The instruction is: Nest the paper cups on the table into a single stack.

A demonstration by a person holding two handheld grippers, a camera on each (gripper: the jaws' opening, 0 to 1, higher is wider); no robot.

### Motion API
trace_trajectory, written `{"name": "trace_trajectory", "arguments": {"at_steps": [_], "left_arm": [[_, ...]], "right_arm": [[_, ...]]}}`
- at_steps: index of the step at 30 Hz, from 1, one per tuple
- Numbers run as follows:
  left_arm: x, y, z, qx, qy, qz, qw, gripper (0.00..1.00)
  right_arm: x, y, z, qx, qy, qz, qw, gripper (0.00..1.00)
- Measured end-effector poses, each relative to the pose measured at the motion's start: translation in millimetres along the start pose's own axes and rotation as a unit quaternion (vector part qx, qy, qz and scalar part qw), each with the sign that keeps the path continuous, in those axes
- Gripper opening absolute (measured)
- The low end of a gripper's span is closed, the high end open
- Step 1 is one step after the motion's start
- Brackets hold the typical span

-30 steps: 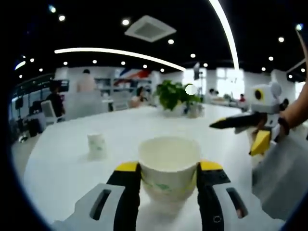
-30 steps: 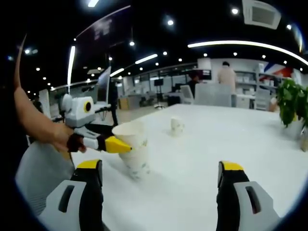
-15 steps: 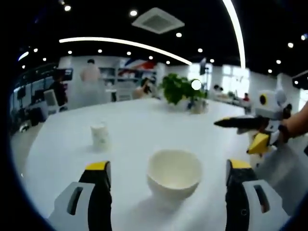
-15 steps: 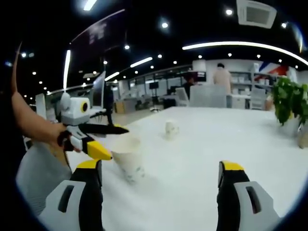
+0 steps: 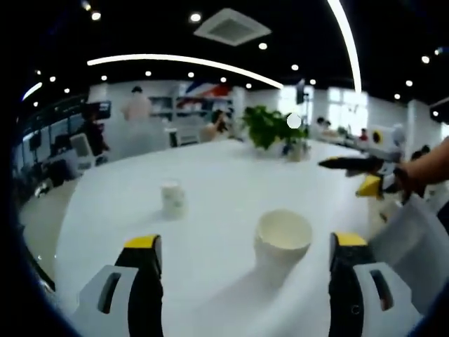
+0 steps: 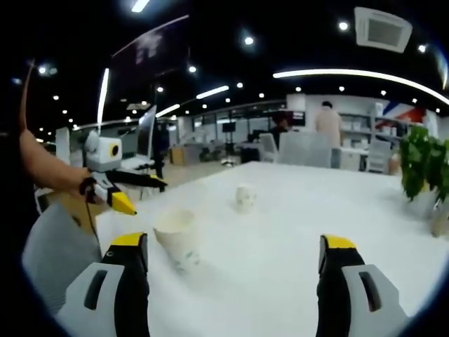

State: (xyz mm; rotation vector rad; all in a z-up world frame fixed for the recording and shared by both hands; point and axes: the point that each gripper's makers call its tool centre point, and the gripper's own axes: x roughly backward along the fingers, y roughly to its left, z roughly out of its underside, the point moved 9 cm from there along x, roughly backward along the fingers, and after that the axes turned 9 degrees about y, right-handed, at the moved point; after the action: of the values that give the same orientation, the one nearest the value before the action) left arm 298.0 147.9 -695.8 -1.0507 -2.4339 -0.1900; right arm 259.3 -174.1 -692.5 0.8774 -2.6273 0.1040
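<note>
Two cups stand upright and well apart on the table (image 5: 210,175): near cup (image 5: 283,239) between the left gripper's (image 5: 245,247) spread jaws, far cup (image 5: 172,199) farther left. Right gripper (image 6: 230,246) spread, empty.

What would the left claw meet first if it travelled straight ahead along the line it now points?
Probably the near paper cup, standing between the open left claw jaws, nearer the right one. The far paper cup stands off left. Depth is uncertain.

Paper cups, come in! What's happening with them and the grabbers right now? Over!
Left gripper open, empty. Right gripper open, empty. Near cup upright on table; far cup stands apart, not nested. Nothing between them.
</note>
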Motion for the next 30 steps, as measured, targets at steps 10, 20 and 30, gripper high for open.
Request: {"name": "trace_trajectory", "arguments": {"at_steps": [10,20,30], "left_arm": [[30,17.8,12.0,0.020,0.007,-0.022,0.9995,0.99],[48,28.2,24.6,0.028,-0.003,-0.035,0.9990,0.99],[54,32.8,26.5,0.037,-0.022,-0.039,0.9983,0.99]], "right_arm": [[-2,-13,-3.0,0.005,0.002,-0.010,0.9999,1.00],[-2,-11,-3.6,-0.004,-0.004,-0.024,0.9997,1.00],[-2,-5,0.1,0.007,0.001,-0.024,0.9997,1.00]]}}
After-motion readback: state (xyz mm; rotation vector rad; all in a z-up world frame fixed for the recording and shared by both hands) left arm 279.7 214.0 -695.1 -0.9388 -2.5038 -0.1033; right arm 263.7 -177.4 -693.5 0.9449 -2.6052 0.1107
